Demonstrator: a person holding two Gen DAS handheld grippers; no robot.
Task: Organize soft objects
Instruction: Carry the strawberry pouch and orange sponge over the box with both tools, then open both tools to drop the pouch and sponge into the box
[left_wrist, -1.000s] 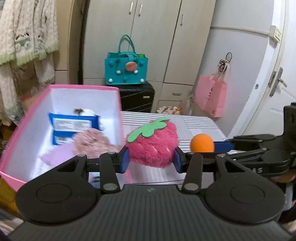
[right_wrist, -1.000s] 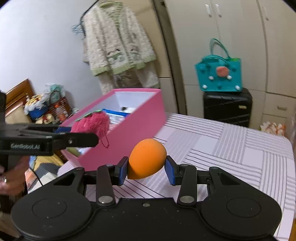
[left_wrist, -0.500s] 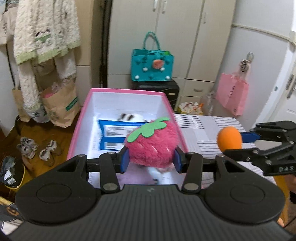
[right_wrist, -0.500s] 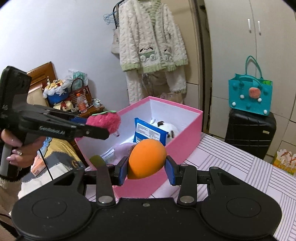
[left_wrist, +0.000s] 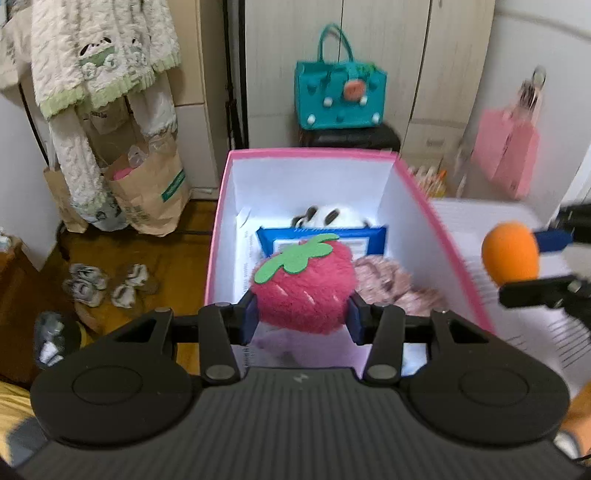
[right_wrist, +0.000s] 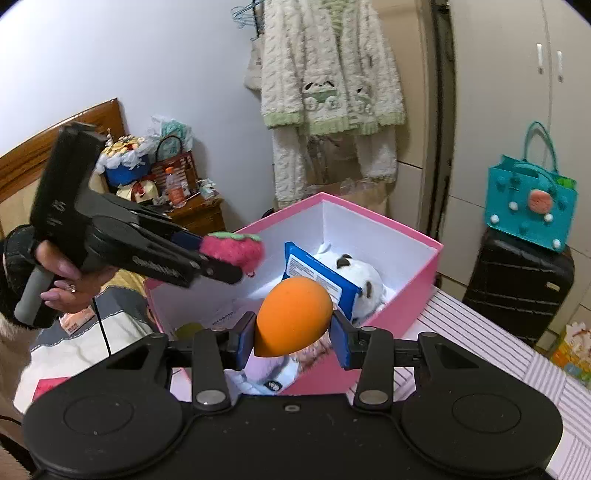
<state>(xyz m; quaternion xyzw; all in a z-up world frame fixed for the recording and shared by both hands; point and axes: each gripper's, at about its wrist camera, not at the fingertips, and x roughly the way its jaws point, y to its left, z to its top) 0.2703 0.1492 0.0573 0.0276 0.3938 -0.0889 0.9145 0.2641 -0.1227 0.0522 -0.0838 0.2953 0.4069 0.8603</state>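
My left gripper is shut on a fuzzy pink strawberry plush with a green felt leaf and holds it above the open pink box. It also shows in the right wrist view. My right gripper is shut on an orange egg-shaped sponge and holds it over the near edge of the box. The sponge also shows at the right of the left wrist view. Inside the box lie a blue wipes pack, a black-and-white plush and a pinkish fluffy item.
The box stands at the left end of a striped table. A teal bag sits on a black suitcase behind it. A knit cardigan hangs on the left, with paper bags and shoes on the floor.
Both grippers have moved left with their loads. The strawberry is now over the box interior, and the sponge has come over the box's near edge.
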